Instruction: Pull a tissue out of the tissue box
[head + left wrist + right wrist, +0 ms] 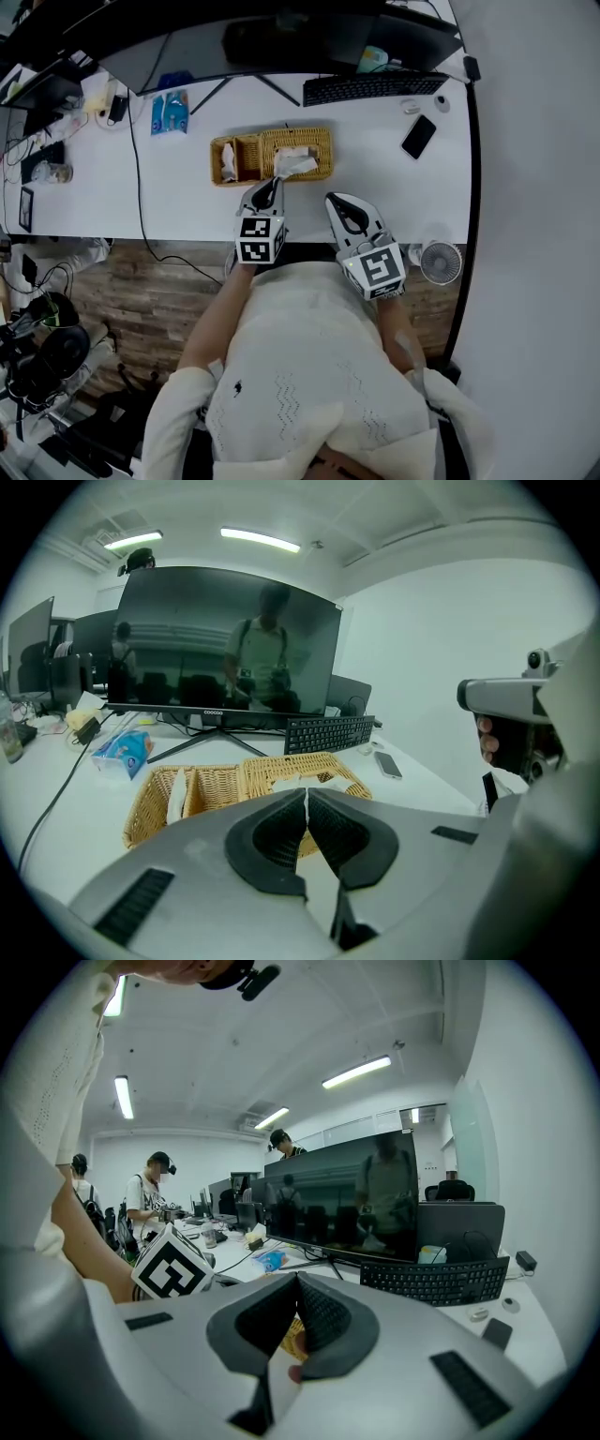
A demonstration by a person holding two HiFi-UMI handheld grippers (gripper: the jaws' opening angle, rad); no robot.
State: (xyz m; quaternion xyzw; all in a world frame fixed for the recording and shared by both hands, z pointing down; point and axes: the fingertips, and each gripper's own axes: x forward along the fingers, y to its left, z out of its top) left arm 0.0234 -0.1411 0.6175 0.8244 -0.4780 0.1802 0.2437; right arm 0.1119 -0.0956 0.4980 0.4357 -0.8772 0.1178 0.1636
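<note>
A woven wicker tissue box (pixel 313 141) sits mid-desk, joined on its left to an open wicker tray (pixel 236 157). A white tissue (pixel 294 165) sticks up out of the box and leans toward me. My left gripper (pixel 275 180) has its tip at the tissue's near edge, jaws shut, with a thin white strip of tissue pinched between them (pixel 306 797). The same box (pixel 330 765) shows just past those jaws. My right gripper (pixel 336 200) hovers to the right near the desk's front edge, shut on nothing (pixel 297 1281).
A monitor (pixel 225 649) and black keyboard (pixel 375 87) stand behind the box. A phone (pixel 418 136) lies to the right, a blue packet (pixel 170 112) to the left. A black cable (pixel 138 178) crosses the desk. A small fan (pixel 441 262) stands off the desk's front right.
</note>
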